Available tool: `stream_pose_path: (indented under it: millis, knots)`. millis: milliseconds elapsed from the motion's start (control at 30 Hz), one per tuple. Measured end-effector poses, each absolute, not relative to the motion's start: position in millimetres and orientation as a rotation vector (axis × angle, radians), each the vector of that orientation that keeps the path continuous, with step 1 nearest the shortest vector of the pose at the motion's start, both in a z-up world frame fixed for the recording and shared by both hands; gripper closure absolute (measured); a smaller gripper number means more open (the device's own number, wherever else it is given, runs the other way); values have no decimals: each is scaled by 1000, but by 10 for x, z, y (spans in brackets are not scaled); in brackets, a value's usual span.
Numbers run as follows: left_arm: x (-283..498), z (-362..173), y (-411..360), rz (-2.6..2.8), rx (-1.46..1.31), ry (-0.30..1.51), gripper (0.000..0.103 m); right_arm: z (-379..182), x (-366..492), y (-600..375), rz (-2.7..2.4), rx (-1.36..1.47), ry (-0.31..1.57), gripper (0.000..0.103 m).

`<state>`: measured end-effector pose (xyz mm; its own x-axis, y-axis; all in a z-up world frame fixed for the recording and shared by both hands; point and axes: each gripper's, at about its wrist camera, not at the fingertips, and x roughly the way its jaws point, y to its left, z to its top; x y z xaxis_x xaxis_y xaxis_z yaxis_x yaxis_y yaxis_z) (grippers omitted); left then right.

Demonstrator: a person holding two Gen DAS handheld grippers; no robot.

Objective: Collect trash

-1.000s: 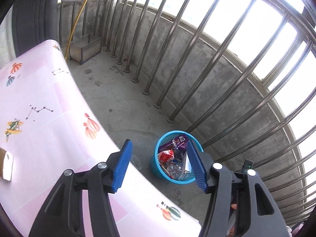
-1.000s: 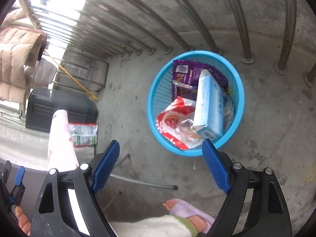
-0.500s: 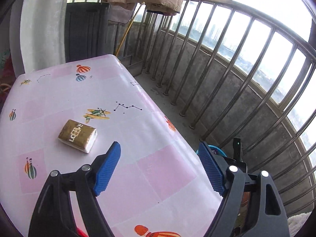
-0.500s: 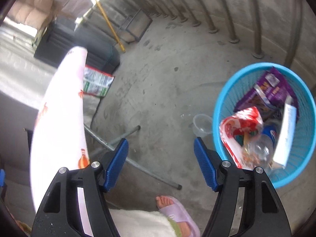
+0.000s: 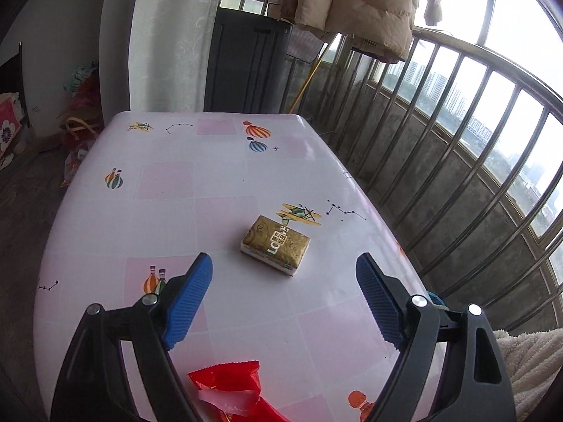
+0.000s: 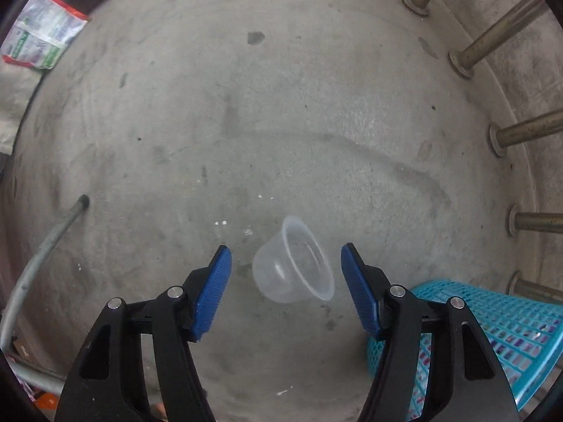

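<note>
In the left wrist view a gold tissue pack (image 5: 276, 244) lies on the pink patterned table (image 5: 169, 190). My left gripper (image 5: 285, 299) is open and empty, just short of the pack. A red wrapper (image 5: 228, 392) lies on the table under the gripper. In the right wrist view a clear plastic cup (image 6: 293, 263) lies on its side on the concrete floor. My right gripper (image 6: 283, 288) is open, with the cup between its blue pads, apart from both. The blue mesh trash basket (image 6: 492, 330) stands at the lower right behind the right finger.
A metal railing (image 5: 457, 161) runs along the table's right side. A dark cabinet (image 5: 246, 63) and a hanging coat (image 5: 359, 3) stand beyond the table. On the floor are a green-and-white packet (image 6: 38, 40), a grey table leg (image 6: 45, 246) and railing posts (image 6: 524, 133).
My left gripper has swung from over the basket to the table and now faces the tissue pack. My right gripper has moved from the basket down to the clear cup.
</note>
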<state>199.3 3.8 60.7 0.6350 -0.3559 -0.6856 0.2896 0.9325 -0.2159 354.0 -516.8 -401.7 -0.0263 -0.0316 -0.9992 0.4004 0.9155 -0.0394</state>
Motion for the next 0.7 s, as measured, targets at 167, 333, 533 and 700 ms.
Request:
stream_pose_path:
  millis: [167,333,533,700]
  knots:
    - [2116,545,174,-349,-118,834,22,-4390,3454,-5215,-325,399,1668,43]
    - [2153,508,244,-344,-134,823,22,-4530,3274,-5279,-272,586,1682,88]
    - [2119,464,324,-340,-142,826,22,-4450,3172,-5332,-253,703,1607,103]
    - [2104,477,373,-322,-126,823,22,-4110,3288,-5423,-267,655,1489,96]
